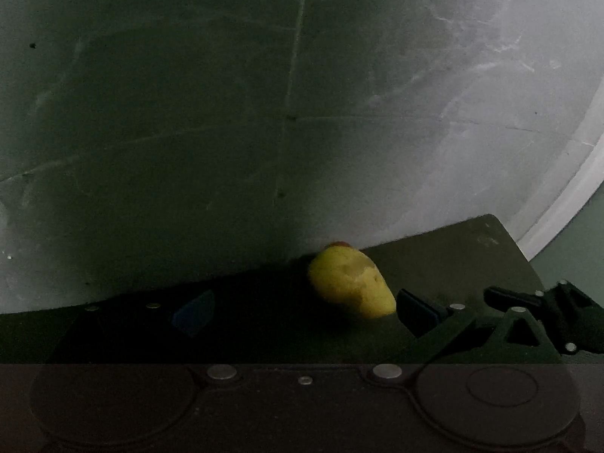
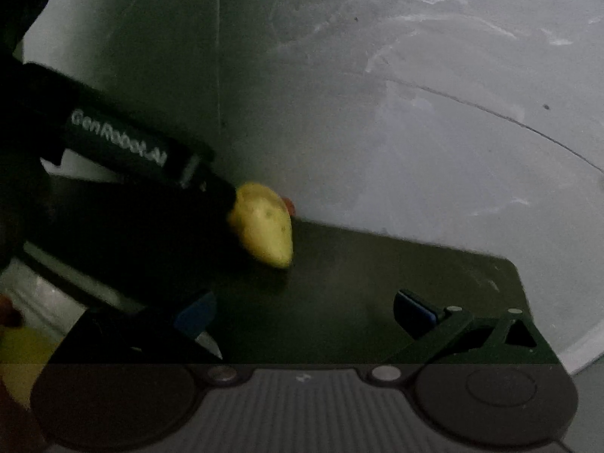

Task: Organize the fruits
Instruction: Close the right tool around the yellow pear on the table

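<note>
Yellow fruit (image 2: 264,222), partly hidden behind dark left tool (image 2: 124,173), blurred.

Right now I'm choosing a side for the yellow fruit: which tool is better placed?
Left. The yellow fruit lies just ahead between the open left tool; the right tool faces bare mat.

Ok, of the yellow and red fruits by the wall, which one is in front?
The yellow fruit: it lies in full view on the dark mat, while the red one only peeks out behind it.

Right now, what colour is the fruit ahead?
Yellow, with brownish blemishes; the fruit shows best in the left wrist view.
</note>
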Demonstrator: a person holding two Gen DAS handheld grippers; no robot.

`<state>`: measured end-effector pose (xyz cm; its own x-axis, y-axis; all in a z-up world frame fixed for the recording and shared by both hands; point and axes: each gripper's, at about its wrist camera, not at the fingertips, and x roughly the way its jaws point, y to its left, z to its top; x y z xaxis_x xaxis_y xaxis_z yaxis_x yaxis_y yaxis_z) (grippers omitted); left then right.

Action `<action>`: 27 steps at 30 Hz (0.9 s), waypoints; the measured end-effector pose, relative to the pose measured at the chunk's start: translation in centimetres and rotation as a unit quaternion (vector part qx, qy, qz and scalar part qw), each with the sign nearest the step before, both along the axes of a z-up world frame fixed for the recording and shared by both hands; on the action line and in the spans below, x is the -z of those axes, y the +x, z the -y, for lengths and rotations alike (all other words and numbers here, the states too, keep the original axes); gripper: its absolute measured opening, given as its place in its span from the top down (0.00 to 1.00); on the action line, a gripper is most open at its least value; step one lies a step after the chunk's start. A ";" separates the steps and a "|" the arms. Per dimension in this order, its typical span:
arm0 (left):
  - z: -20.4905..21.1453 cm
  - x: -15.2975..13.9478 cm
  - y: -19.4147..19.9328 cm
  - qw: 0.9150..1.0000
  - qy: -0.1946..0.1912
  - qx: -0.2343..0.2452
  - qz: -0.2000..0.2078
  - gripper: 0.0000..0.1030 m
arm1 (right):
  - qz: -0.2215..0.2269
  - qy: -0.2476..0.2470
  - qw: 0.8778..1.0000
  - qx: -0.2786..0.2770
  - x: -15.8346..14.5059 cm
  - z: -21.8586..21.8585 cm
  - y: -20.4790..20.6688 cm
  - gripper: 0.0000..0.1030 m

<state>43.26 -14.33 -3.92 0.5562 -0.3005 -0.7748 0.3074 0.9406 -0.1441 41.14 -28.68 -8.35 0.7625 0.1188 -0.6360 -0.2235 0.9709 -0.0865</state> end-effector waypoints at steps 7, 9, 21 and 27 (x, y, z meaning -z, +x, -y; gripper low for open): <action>-1.0 1.1 1.1 0.999 -0.008 -0.044 -0.019 0.01 | 0.014 0.018 0.999 -0.040 0.9 -1.9 3.2 0.10; -1.1 1.4 1.2 0.998 -0.011 -0.055 -0.024 0.01 | 0.014 0.018 0.999 -0.046 1.2 -2.5 3.7 0.13; -1.1 1.9 1.7 0.997 -0.024 -0.076 -0.025 0.01 | 0.014 0.036 0.998 -0.055 2.5 -2.7 5.2 0.44; -0.4 2.4 2.0 0.997 -0.029 -0.071 -0.029 0.01 | 0.019 0.040 0.998 -0.048 2.9 -1.5 4.3 0.45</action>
